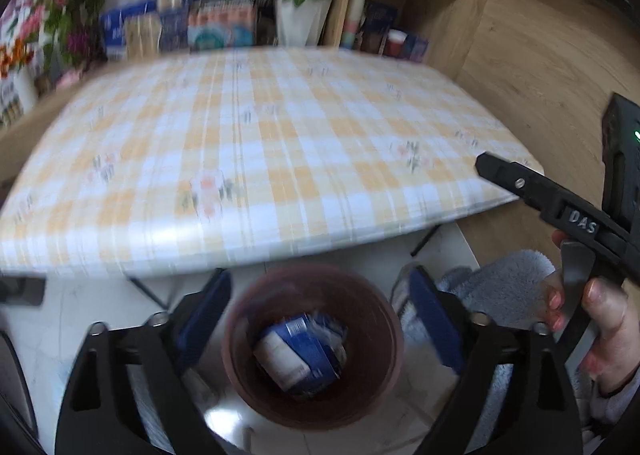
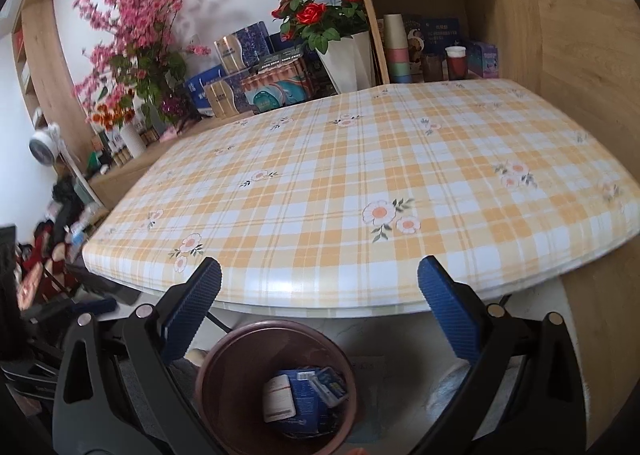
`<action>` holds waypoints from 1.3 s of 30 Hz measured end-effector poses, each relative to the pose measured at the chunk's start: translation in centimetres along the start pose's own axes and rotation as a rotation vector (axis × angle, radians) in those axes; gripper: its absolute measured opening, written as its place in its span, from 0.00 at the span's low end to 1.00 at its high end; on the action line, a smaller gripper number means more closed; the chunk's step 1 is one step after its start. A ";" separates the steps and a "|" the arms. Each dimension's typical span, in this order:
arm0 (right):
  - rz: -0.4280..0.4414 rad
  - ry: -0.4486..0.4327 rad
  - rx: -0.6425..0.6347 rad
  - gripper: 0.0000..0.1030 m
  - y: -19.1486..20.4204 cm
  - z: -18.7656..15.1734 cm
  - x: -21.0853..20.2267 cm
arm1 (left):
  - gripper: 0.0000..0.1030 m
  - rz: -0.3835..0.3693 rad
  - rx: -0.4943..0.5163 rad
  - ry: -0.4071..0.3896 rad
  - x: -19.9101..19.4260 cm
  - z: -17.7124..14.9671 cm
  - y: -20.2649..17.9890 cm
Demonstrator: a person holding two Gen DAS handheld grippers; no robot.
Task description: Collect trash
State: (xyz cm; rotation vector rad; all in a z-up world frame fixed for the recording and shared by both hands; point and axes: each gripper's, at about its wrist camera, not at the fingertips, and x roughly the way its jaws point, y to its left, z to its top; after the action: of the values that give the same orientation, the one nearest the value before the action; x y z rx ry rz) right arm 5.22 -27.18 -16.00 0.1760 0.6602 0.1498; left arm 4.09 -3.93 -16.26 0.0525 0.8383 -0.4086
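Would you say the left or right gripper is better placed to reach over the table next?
Probably right: the right gripper already sits open at the table edge, while the left gripper hangs over the bin.

- A round, reddish-brown waste bin stands upright and open-topped on the pale floor, just off the tabletop's near edge.
- Blue-and-white cartons lie jumbled at its bottom: one tilted, white label face toward nine o'clock, smaller blue packets toward three o'clock.

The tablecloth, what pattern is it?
Yellow and white checks with small flowers on the tablecloth, clearest in the right wrist view.
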 end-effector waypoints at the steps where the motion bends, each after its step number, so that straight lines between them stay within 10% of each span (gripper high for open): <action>1: -0.009 -0.002 -0.036 0.94 0.5 1.0 -0.3 | 0.89 0.016 0.020 -0.025 -0.5 0.6 0.0; 14: -0.037 -0.195 -0.196 0.94 3.9 12.9 -8.5 | 0.94 0.168 0.077 -0.385 -12.1 10.8 1.1; 20: -0.025 -0.204 -0.199 0.94 4.6 13.4 -10.0 | 0.94 0.273 0.111 -0.443 -14.6 11.7 0.4; 39: -0.031 -0.175 -0.178 0.94 4.7 12.5 -9.7 | 0.94 0.281 0.064 -0.434 -15.8 11.5 0.9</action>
State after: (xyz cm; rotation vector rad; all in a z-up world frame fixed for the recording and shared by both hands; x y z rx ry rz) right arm 5.02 -25.95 0.50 0.0074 0.4724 0.1602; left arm 3.17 -0.24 2.95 0.1342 0.3809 -0.1708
